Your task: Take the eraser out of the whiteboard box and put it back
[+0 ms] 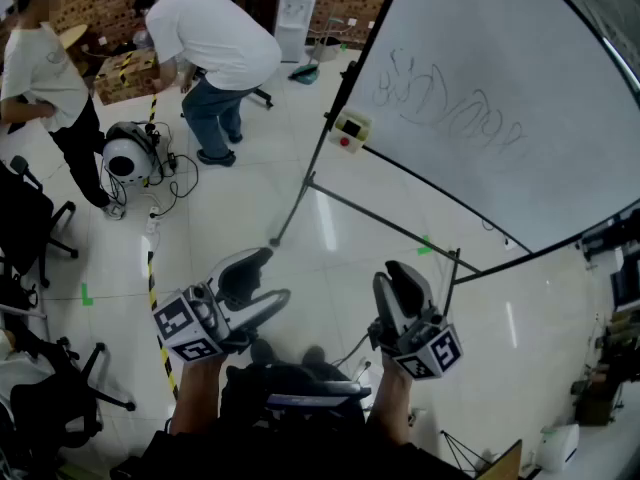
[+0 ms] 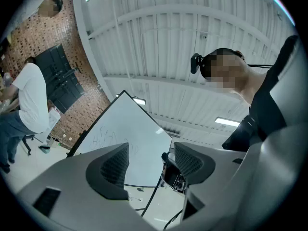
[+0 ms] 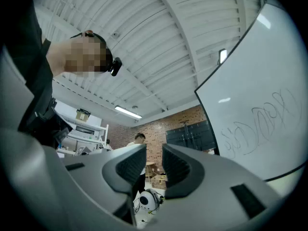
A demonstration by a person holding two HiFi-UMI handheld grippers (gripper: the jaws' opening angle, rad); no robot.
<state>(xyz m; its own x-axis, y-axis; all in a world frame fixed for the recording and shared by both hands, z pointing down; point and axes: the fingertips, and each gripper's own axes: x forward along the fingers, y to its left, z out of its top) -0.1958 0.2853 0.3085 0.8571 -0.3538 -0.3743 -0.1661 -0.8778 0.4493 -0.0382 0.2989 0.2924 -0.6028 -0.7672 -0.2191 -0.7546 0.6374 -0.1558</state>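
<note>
my left gripper (image 1: 275, 273) is low in front of me, its jaws wide apart with nothing between them. just to its right, my right gripper (image 1: 395, 273) is empty too, its jaws drawn near each other with a narrow gap left between the pads. both point slightly upward. ahead of the tips lies pale glossy floor (image 1: 330, 258), crossed by the whiteboard's dark stand bars (image 1: 390, 223). farther ahead, between the lines of the two grippers and well apart from both, the small pale whiteboard box (image 1: 350, 129) sits on the board's left edge, showing a red spot. i cannot make out the eraser itself. the whiteboard (image 1: 480, 98) rises ahead and right of the right gripper, with faint scribbles. far ahead and left of the left gripper, a person in a white shirt (image 1: 215, 43) bends over.
</note>
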